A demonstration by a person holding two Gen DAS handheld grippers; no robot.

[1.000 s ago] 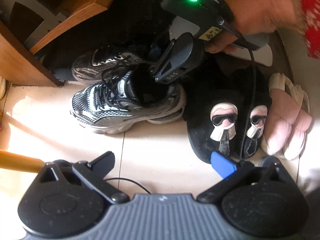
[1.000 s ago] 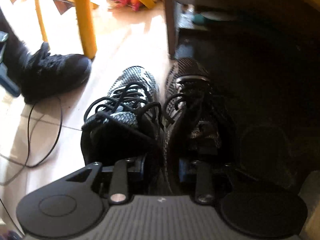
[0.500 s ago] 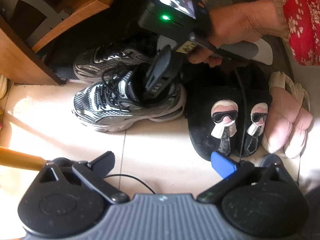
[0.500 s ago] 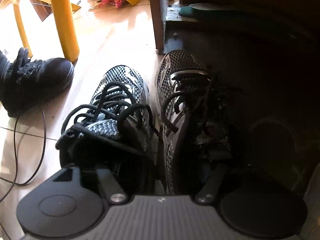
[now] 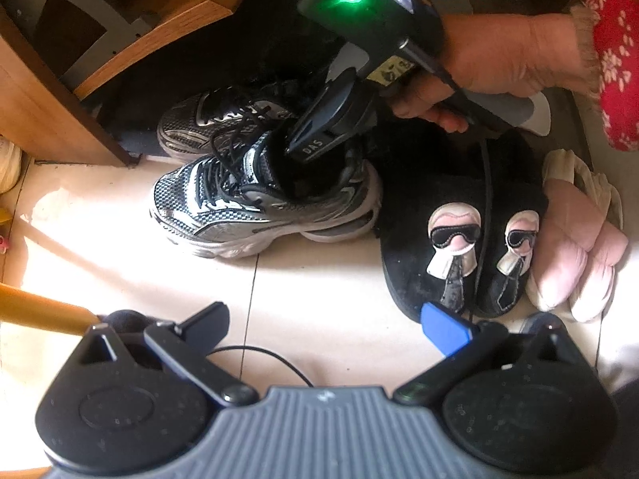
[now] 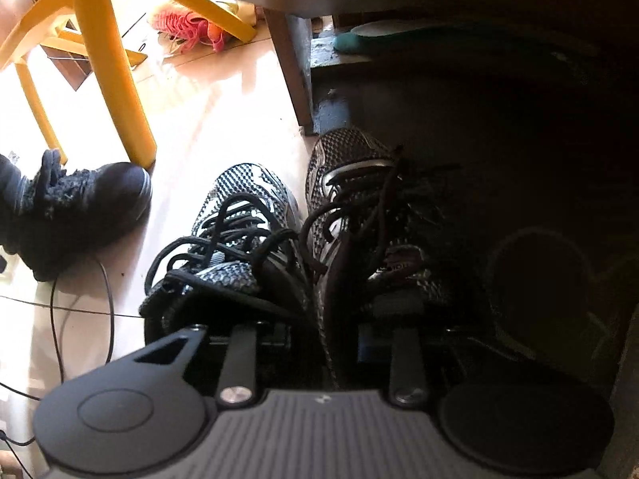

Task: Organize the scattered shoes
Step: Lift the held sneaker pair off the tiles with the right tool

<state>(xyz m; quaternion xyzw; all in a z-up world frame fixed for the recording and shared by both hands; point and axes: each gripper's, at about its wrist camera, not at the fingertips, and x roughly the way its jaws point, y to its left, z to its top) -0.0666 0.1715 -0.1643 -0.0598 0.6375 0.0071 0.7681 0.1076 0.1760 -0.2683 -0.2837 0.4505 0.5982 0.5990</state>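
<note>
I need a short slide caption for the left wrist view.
Right gripper, its jaws closing, reaches into the collars of two grey sneakers beside black slippers.

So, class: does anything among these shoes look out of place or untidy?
Mostly neat: the two grey trainers stand side by side, with the black slippers and pink slippers paired beside them. One black shoe lies alone by the yellow chair leg, away from the row.

Silver-and-black mesh sneakers (image 5: pixel 263 203) — black slippers (image 5: pixel 459 239) with sunglassed faces — pink slippers (image 5: pixel 575 251), yellow chair legs (image 6: pixel 112 68).
</note>
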